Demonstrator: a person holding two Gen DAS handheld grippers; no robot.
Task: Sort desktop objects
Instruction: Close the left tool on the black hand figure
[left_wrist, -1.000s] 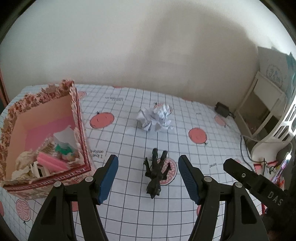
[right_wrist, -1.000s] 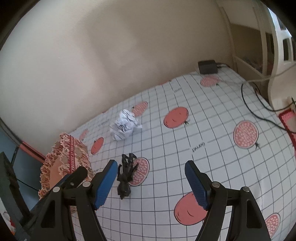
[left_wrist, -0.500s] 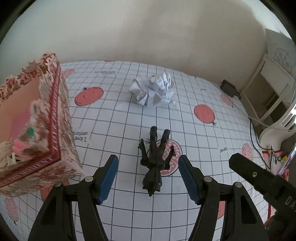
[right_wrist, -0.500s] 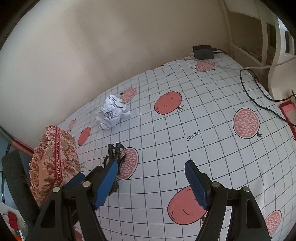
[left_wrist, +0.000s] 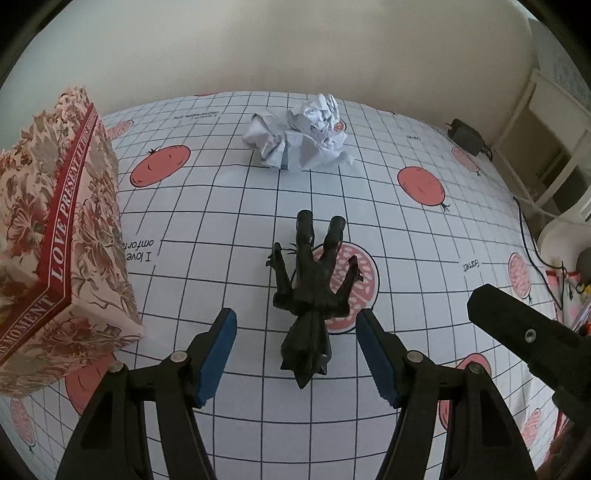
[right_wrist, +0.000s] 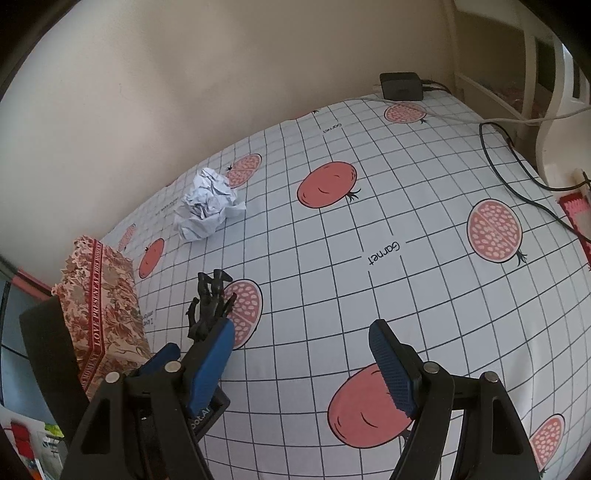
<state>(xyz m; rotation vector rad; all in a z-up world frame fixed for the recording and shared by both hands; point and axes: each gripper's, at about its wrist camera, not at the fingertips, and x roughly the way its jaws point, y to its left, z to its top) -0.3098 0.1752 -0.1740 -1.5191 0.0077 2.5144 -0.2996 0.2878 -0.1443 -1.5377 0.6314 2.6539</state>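
So far, two loose things are seen left to sort on the white grid-patterned cloth with red fruit prints covering the surface (left_wrist: 424, 236): a black plastic clawed figurine (left_wrist: 314, 291) lying mid-surface, and a crumpled ball of white paper (left_wrist: 299, 138) near the far edge. Toward the left edge stands a floral red-and-cream cardboard box (left_wrist: 62, 240), judged the likely destination; its contents cannot be seen. The left gripper (left_wrist: 295, 350) is held with jaws well apart, the figurine between them but not pressed. The right gripper (right_wrist: 303, 365) is held wide open over bare cloth, empty. A black charger (right_wrist: 400, 85) and black cable (right_wrist: 517, 177) lie toward the far right corner, out of the way.
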